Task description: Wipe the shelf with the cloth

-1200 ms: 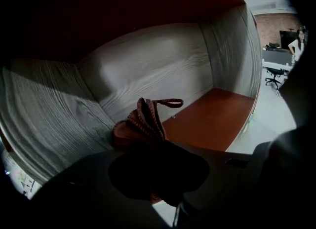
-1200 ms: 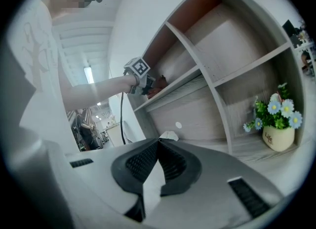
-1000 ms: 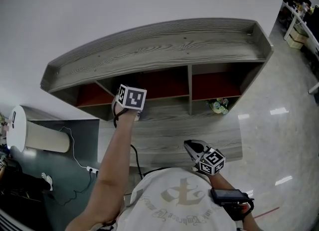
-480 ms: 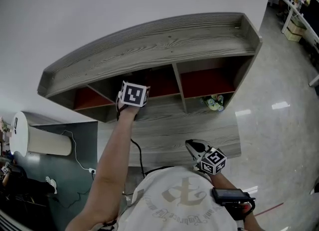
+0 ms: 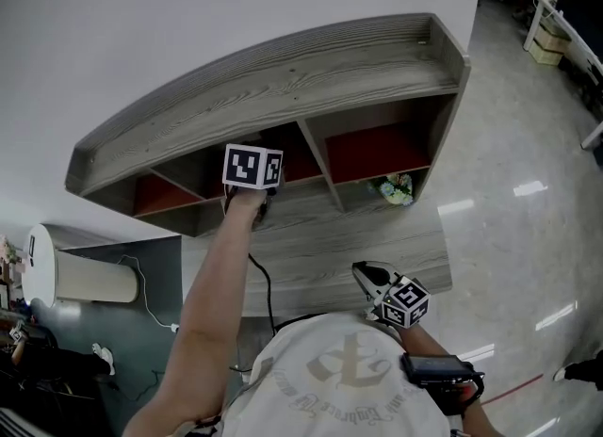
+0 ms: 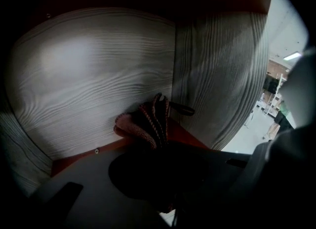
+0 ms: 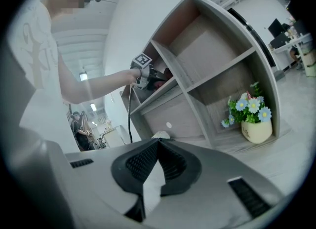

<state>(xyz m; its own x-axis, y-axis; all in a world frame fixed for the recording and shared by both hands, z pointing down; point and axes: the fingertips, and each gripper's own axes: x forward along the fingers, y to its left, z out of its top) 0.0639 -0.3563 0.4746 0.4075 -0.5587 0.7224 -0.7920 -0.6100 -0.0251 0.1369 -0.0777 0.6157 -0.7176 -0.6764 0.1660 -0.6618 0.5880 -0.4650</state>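
The cloth [image 6: 144, 123] is a small bunched wad of reddish-pink knit with darker striped folds. I have it pinched in my left gripper [image 6: 150, 146], whose jaws are clamped on its near end. It sits deep in the middle upper compartment of the shelf [image 5: 283, 77], on the red floor, pushed into the corner where the grey wood back panel meets the upright divider [image 6: 217, 75]. That divider stands just to the right of the cloth and closes that side off.

A black cable [image 5: 260, 280] hangs from the left gripper along my forearm. My right gripper [image 7: 158, 142] is held low in front of my chest, well away from the shelf, its jaws pressed together on nothing. A flower pot [image 7: 256, 127] with blue and white blooms stands in the lower right compartment.

I count one cloth, one flower pot, two grippers, and three red-lined openings in the head view.
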